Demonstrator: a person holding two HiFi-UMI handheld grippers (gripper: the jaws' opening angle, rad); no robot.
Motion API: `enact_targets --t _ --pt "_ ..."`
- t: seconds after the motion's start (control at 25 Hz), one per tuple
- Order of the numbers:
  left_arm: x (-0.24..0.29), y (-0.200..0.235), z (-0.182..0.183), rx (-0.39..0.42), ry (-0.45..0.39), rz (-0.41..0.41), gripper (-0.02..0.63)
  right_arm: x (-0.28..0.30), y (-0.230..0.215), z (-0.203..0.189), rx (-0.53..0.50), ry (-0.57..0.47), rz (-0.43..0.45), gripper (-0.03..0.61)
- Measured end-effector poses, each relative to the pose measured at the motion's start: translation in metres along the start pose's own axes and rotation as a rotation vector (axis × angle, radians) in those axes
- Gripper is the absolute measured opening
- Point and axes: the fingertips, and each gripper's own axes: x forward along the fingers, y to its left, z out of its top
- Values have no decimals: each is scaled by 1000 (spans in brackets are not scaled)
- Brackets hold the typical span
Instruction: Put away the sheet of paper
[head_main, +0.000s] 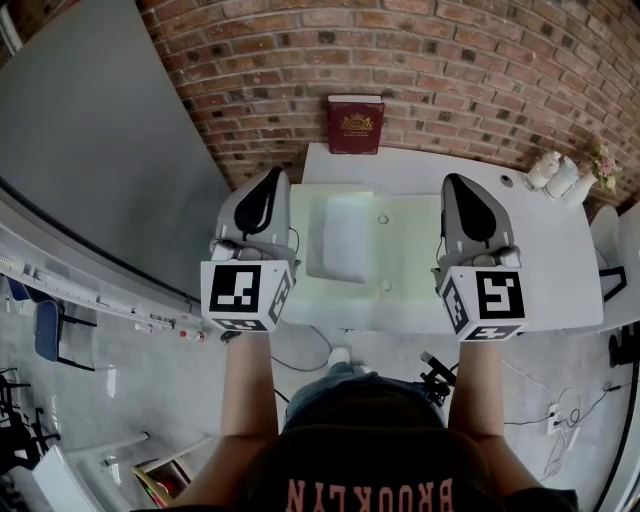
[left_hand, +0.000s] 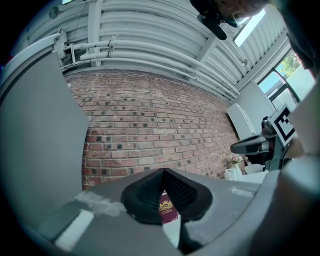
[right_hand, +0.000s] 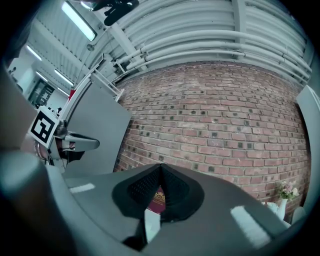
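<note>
A white sheet of paper (head_main: 346, 237) lies on a pale green mat (head_main: 403, 262) in the middle of the white table (head_main: 560, 270). A dark red book with a gold crest (head_main: 355, 124) stands against the brick wall at the table's back edge. It also shows past the jaws of each gripper: book (left_hand: 167, 210), book (right_hand: 157, 200). My left gripper (head_main: 267, 188) is held above the table's left edge, shut and empty. My right gripper (head_main: 462, 195) hovers to the right of the sheet, shut and empty too. Neither touches the paper.
A brick wall (head_main: 420, 60) runs behind the table. White bottles and a small flower pot (head_main: 565, 172) stand at the table's back right corner. A grey partition (head_main: 90, 150) rises at the left. A small ring (head_main: 382, 219) lies on the mat. Cables trail on the floor below.
</note>
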Motion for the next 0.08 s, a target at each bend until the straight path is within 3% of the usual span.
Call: enact_targets --t 0.08 --pt "0 0 1 1 0 0 -2 1 1 0 -4 0 2 0"
